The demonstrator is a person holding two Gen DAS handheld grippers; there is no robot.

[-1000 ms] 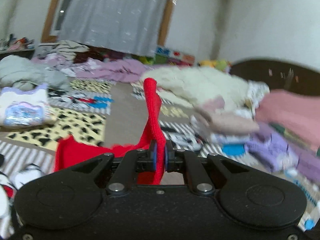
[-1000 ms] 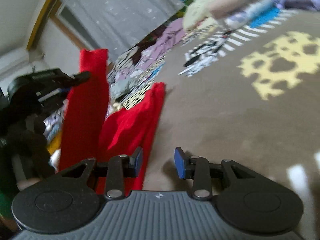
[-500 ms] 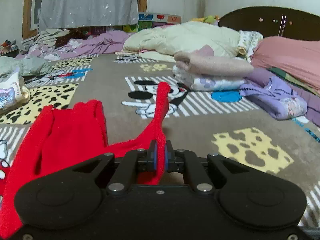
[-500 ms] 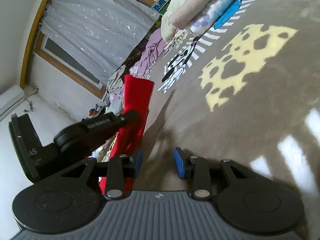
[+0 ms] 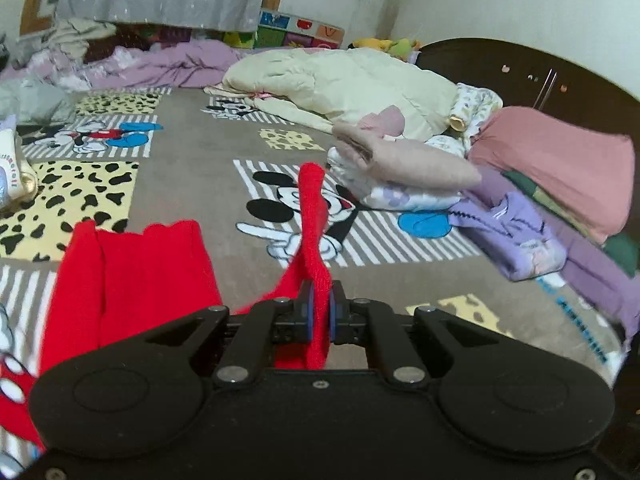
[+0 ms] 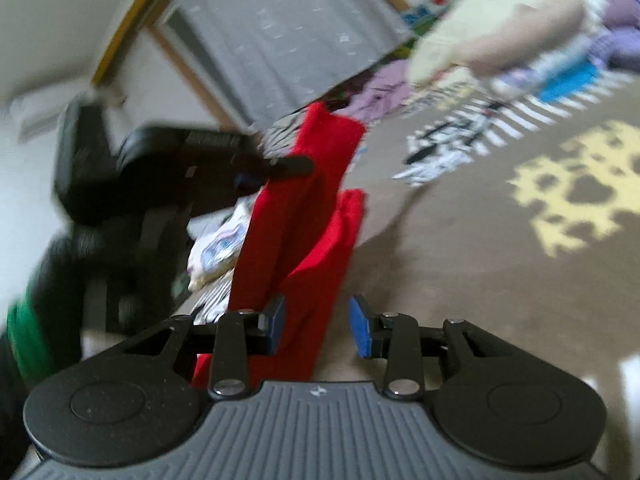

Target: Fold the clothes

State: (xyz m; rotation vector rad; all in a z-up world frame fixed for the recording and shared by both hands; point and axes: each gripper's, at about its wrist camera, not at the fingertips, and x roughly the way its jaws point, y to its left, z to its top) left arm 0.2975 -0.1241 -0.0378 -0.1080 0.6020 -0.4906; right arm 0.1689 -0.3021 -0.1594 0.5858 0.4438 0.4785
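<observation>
Red garment (image 5: 132,276) soft, light, limp knit; droops wherever unsupported, so take by edges or corners, never mid-panel. Part lies on patterned blanket (image 5: 192,176), part lifted. My left gripper (image 5: 319,312) clamped on raised strip, held level, low over bed. My right gripper (image 6: 316,322) tilted, jaws apart around hanging fold; view blurred, contact probably none yet.

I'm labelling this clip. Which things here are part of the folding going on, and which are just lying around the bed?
In use: red garment, left gripper shut on it, right gripper open beside it.
Lying about: cream quilt, folded stack, purple clothes, pink pillow.
</observation>
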